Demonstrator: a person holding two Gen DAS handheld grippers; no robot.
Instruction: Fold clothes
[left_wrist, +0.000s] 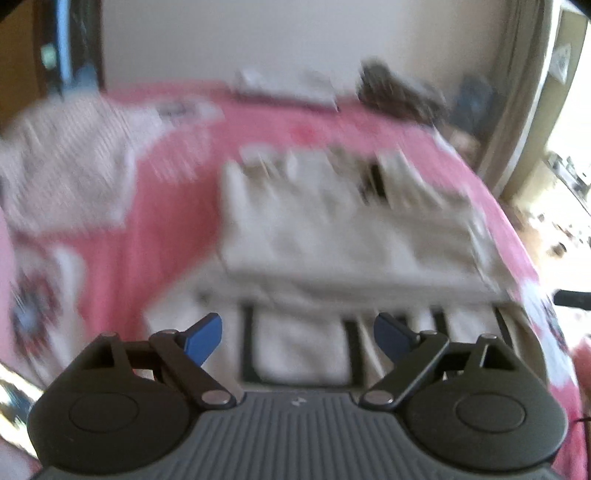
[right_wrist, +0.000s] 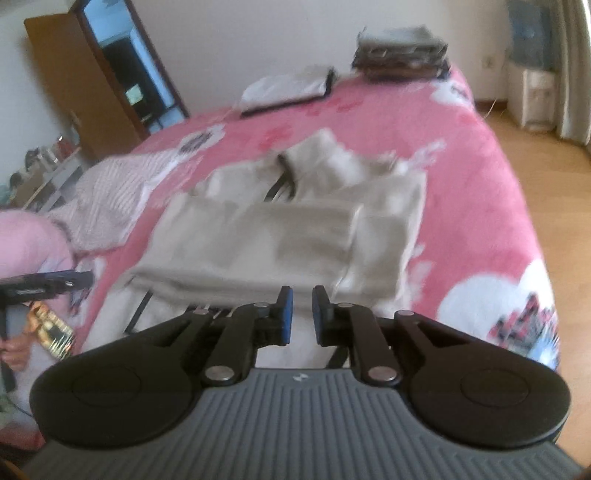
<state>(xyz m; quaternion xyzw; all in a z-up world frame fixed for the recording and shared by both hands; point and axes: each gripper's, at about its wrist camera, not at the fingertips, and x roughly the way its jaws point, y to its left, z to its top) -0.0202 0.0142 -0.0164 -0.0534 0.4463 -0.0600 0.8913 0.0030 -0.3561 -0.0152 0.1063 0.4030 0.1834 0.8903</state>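
Nearest us, our left gripper (left_wrist: 295, 334) gaped wide and our right gripper (right_wrist: 303, 310) stood narrowly parted, both empty, just short of the beige garment (right_wrist: 280, 236) on the bed (right_wrist: 480, 206). It lay partly folded, its far end rumpled. Beyond it sat folded piles (right_wrist: 400, 55); a striped garment (right_wrist: 110, 195) lay loose beside it. Blur hid the creases.

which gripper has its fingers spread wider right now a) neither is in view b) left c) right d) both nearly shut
b: the left gripper has its blue pads far apart over the beige garment, while the right gripper shows only a narrow gap, with nothing between its pads.
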